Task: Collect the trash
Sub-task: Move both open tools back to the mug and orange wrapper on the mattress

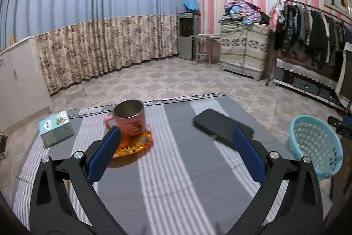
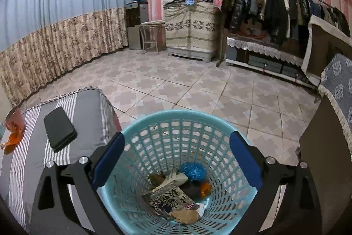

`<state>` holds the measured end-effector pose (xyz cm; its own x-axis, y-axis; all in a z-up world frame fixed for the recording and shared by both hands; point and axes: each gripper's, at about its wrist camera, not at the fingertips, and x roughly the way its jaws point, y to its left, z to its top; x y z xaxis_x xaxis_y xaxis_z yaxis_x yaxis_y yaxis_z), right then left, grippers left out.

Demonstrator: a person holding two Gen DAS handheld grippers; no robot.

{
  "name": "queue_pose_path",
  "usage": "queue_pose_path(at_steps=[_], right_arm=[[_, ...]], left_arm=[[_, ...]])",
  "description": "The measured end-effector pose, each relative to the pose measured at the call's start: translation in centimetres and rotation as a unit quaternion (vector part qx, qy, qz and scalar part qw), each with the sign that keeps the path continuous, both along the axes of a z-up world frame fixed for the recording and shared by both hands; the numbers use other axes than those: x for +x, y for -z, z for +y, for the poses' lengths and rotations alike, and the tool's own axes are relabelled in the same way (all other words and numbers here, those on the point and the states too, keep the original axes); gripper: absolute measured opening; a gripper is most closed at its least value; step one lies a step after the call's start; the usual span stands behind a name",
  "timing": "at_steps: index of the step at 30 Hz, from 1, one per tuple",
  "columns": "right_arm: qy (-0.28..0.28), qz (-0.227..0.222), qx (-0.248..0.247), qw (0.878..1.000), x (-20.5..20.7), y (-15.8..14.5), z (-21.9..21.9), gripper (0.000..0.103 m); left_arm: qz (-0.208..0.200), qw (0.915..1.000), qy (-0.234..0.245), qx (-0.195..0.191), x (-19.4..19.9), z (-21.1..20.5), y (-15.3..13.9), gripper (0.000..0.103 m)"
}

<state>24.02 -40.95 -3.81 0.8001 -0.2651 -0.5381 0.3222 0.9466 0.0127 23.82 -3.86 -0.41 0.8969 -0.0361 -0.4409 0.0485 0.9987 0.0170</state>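
Right gripper [image 2: 176, 153] wide apart, empty, over the turquoise trash basket [image 2: 140, 122]; left gripper [image 1: 176, 147] spread too, facing orange wrapper [image 1: 134, 144].

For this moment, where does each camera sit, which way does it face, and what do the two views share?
Left wrist: rides the open left gripper, facing across the striped table at the mug, orange wrapper and black case; only its own fingers show.
Right wrist: rides the open right gripper, looking down into the basket of trash; only its own fingers show.
Shared: basket, case, mug, table, curtain and clothes rack.
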Motion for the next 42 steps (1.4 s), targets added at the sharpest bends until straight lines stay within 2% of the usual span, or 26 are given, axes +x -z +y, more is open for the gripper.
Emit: queue_pose_path(at_steps=[11, 17, 24, 30, 39, 42], right_arm=[[-0.069, -0.04, 0.006, 0.997, 0.1, -0.6, 7.3, 0.094], [-0.114, -0.052, 0.042, 0.991, 0.1, -0.2, 11.6, 0.097], [-0.16, -0.02, 0.034, 0.986, 1.2, 2.0, 16.8, 0.097], [-0.196, 0.01, 0.017, 0.98, 1.9, 3.6, 19.8, 0.097], [-0.198, 0.036, 0.022, 0.979, 3.2, 4.5, 20.4, 0.097], [-0.193, 0.043, 0.036, 0.98, 3.6, 4.7, 19.8, 0.097]], left_arm=[[0.009, 0.9984, -0.055, -0.007, 0.2, 7.4, 1.6, 0.097], [0.024, 0.9969, -0.074, -0.004, 1.4, 10.0, 3.1, 0.097], [0.057, 0.9953, -0.078, -0.012, 2.2, 11.4, 5.2, 0.097], [0.08, 0.9938, -0.077, -0.001, 3.2, 11.7, 6.6, 0.097], [0.135, 0.9884, -0.069, -0.011, 7.5, 11.7, 8.8, 0.097], [0.144, 0.9875, -0.061, 0.015, 8.2, 11.0, 9.6, 0.097]])
